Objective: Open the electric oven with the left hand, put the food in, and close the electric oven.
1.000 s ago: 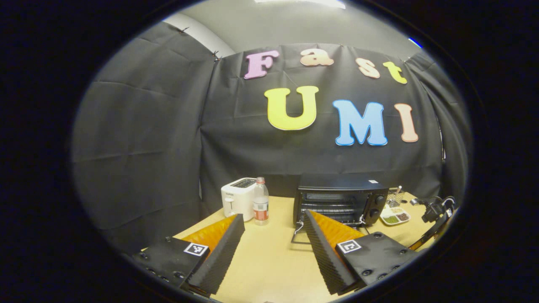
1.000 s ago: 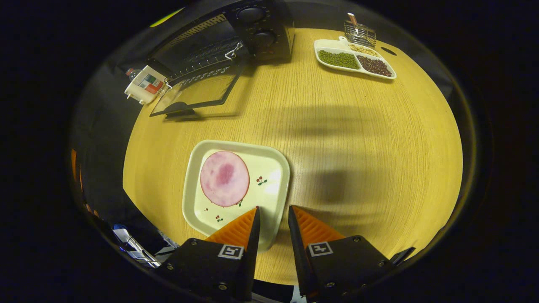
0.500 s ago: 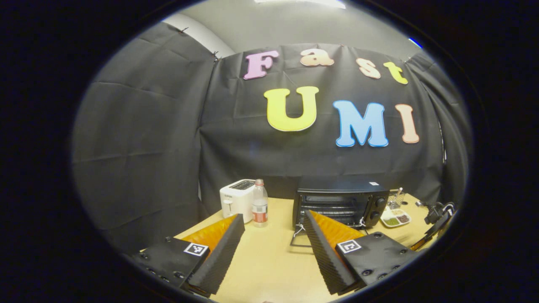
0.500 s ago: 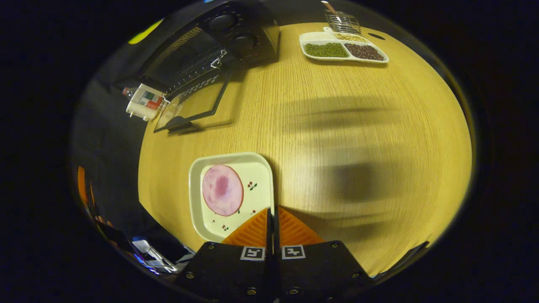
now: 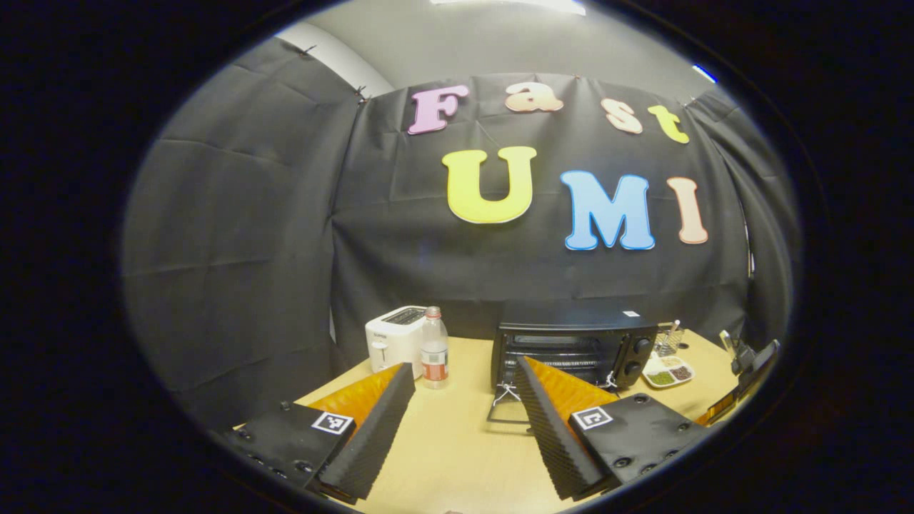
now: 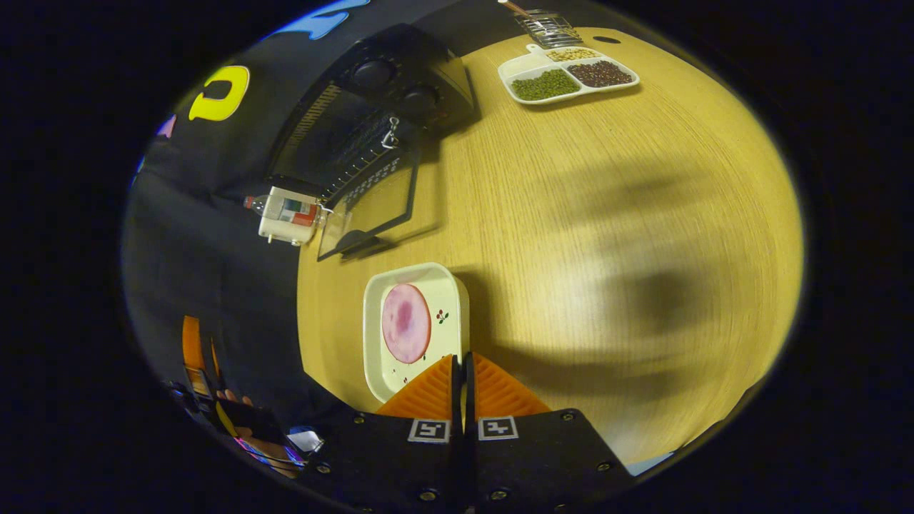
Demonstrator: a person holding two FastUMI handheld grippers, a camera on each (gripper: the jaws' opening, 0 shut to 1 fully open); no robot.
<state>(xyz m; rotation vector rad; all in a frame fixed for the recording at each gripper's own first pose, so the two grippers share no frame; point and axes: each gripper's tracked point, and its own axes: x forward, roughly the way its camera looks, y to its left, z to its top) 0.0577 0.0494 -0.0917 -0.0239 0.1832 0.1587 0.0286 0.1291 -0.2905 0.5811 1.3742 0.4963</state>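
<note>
The right claw (image 6: 460,371) is pinched on the near rim of the cream square plate (image 6: 446,285) bearing a round pink slice of ham (image 6: 405,323), above the wooden tabletop (image 6: 571,214). The plate looks stiff, light and glazed-slick, so the rim hold probably needs keeping level. Farther off, the black electric oven (image 5: 571,346) stands with its glass door (image 5: 510,408) dropped open, and the left claw (image 5: 464,400) gapes wide and empty.

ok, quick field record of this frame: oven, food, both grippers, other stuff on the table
oven: black oven at the back of the table, door folded down open
food: round pink slice on a cream plate, plate lifted clear of the table
right gripper: right gripper shut on the plate's rim
left gripper: left gripper open, holding nothing, short of the oven
other: toaster, bottle, divided dish of beans
</note>
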